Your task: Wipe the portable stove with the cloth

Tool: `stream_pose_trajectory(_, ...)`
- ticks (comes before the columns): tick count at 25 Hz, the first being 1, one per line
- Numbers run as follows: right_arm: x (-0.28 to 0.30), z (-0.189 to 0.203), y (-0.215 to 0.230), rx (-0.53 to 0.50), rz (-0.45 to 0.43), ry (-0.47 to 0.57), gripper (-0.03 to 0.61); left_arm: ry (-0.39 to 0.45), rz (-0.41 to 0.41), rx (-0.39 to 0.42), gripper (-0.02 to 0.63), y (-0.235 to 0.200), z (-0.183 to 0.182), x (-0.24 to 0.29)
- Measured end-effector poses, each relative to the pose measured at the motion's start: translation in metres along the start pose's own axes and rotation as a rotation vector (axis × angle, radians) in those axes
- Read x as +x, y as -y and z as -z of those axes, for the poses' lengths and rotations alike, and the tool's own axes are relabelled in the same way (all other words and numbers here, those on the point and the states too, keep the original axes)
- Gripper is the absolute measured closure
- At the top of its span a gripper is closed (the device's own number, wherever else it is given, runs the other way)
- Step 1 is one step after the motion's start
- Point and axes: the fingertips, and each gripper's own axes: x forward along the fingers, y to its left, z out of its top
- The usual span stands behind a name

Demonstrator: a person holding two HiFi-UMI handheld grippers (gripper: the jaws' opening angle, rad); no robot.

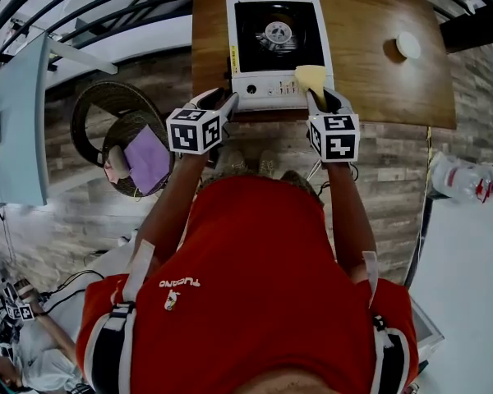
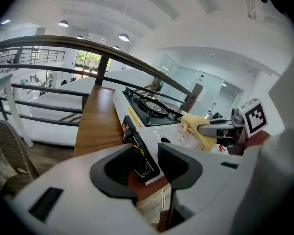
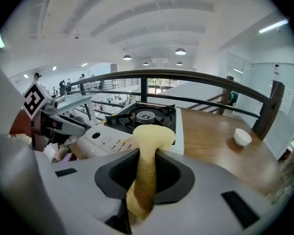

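Observation:
The white portable stove (image 1: 275,56) with a black burner top sits at the near edge of a wooden table (image 1: 378,80). My right gripper (image 1: 320,95) is shut on a yellow cloth (image 1: 311,76), which rests on the stove's front right control panel. In the right gripper view the cloth (image 3: 152,136) sticks up between the jaws, in front of the stove (image 3: 108,141). My left gripper (image 1: 228,98) is at the stove's front left corner. The left gripper view shows its jaws (image 2: 147,163) closed on that corner of the stove (image 2: 152,119).
A small white bowl (image 1: 407,45) stands on the table to the right of the stove. Left of the table is a wicker chair (image 1: 90,113) with a purple cushion (image 1: 148,158). A dark railing (image 3: 186,75) runs behind the table.

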Motion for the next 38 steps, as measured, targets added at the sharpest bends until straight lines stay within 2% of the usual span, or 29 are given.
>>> stream_pose_trajectory(11, -0.015, 0.017, 0.054, 0.122, 0.126, -0.008, 0.492, -0.014, 0.018, 0.014, 0.463, 0.0, -0.001, 0.002)
stream_pose_trajectory(16, -0.014, 0.017, 0.062, 0.168, 0.165, -0.002, 0.492, -0.015, 0.042, 0.014, 0.463, 0.0, -0.001, 0.004)
stream_pose_trajectory(23, -0.003, 0.012, 0.068, 0.181, 0.206, -0.001, 0.492, -0.017, 0.075, 0.014, 0.463, -0.001, 0.0, 0.007)
stream_pose_trajectory(30, 0.014, -0.004, 0.079, 0.156, 0.216, -0.006, 0.492, -0.016, 0.107, 0.004, 0.463, 0.0, -0.001, 0.005)
stream_pose_trajectory(38, 0.041, -0.029, 0.094, 0.124, 0.165, 0.0, 0.492, -0.047, 0.088, -0.005, 0.463, 0.001, -0.005, 0.005)
